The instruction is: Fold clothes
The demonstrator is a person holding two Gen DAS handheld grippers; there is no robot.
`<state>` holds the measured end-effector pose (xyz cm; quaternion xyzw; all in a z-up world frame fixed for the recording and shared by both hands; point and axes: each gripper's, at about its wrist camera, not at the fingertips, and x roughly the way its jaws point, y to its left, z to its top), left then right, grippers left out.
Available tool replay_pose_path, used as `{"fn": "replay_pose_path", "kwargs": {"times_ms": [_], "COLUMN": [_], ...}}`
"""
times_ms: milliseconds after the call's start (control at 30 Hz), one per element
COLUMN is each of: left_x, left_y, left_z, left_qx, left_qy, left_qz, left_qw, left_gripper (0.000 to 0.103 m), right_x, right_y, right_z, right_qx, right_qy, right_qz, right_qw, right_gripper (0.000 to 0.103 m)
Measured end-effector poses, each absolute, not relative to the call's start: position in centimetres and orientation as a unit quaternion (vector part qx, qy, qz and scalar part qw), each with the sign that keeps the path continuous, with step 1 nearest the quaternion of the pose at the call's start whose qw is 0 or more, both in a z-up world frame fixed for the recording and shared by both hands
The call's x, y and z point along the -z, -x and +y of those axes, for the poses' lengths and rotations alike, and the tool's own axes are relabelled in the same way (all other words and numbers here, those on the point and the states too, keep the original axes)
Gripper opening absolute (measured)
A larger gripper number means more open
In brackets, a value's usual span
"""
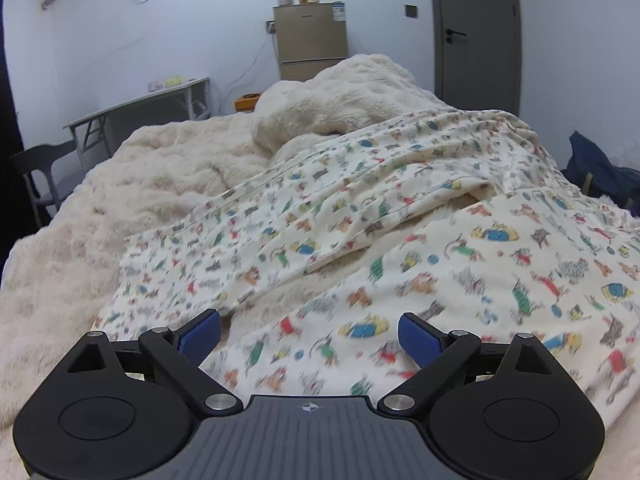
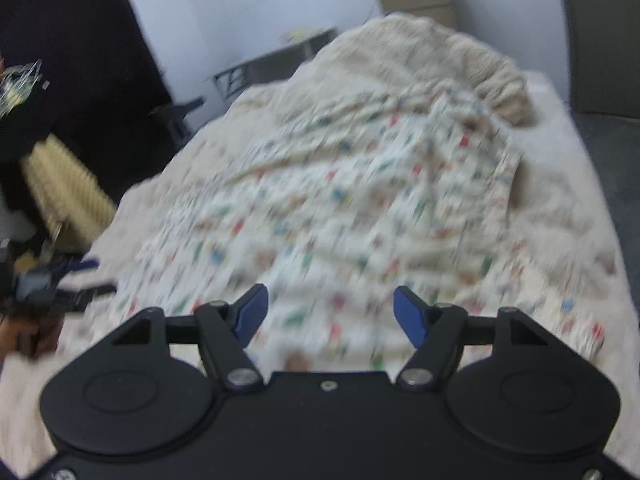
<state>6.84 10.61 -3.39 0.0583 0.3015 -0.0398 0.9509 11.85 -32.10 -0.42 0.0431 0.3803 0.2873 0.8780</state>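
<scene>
A white garment with small coloured cartoon prints (image 1: pixel 400 216) lies spread and rumpled on a bed with a cream fluffy blanket (image 1: pixel 132 184). One part is folded over with a hem edge across the middle. My left gripper (image 1: pixel 309 338) is open and empty, just above the garment's near part. My right gripper (image 2: pixel 326 314) is open and empty above the near edge of the same garment (image 2: pixel 340 200); this view is blurred by motion.
A bunched cream blanket heap (image 1: pixel 344 96) lies at the bed's far end. Beyond stand a small fridge (image 1: pixel 310 40), a folding table (image 1: pixel 140 108), a dark chair (image 1: pixel 36 168) and a grey door (image 1: pixel 478 32). A dark blue bag (image 1: pixel 600 168) sits right of the bed.
</scene>
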Motion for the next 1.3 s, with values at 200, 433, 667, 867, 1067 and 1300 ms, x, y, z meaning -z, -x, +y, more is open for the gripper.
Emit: {"fn": "replay_pose_path", "kwargs": {"times_ms": [200,433,667,867,1067,1300], "left_x": [2.3,0.9,0.4,2.4,4.1,-2.0], "left_y": [-5.7,-0.7,2.5,2.1,5.3,4.1], "left_z": [15.1,22.2,21.8,16.1,11.7,13.6], "left_qx": [0.02,-0.03,0.097,0.219,0.231,0.182], "left_qy": [-0.084,-0.19,-0.184,-0.194,-0.357,-0.281], "left_qz": [0.284,0.277,0.259,0.258,0.224,0.184], "left_qw": [0.955,0.942,0.943,0.921,0.877,0.924], "left_gripper": [0.094,0.1,0.1,0.102,0.102,0.103], "right_x": [-1.7,-0.6,-0.5,-0.5,-0.4,2.3], "right_y": [-9.2,-7.3,-5.6,-5.4,-5.4,-4.4], "right_z": [-30.6,-29.7,-30.9,-33.1,-36.2,-34.1], "right_qx": [-0.315,-0.316,-0.342,-0.295,-0.291,-0.322], "right_qy": [0.058,0.192,0.241,0.257,0.241,0.329], "right_qz": [0.361,0.38,0.377,0.367,0.296,0.312], "right_qw": [0.875,0.848,0.827,0.844,0.877,0.832], "right_gripper": [0.08,0.078,0.076,0.079,0.08,0.08]}}
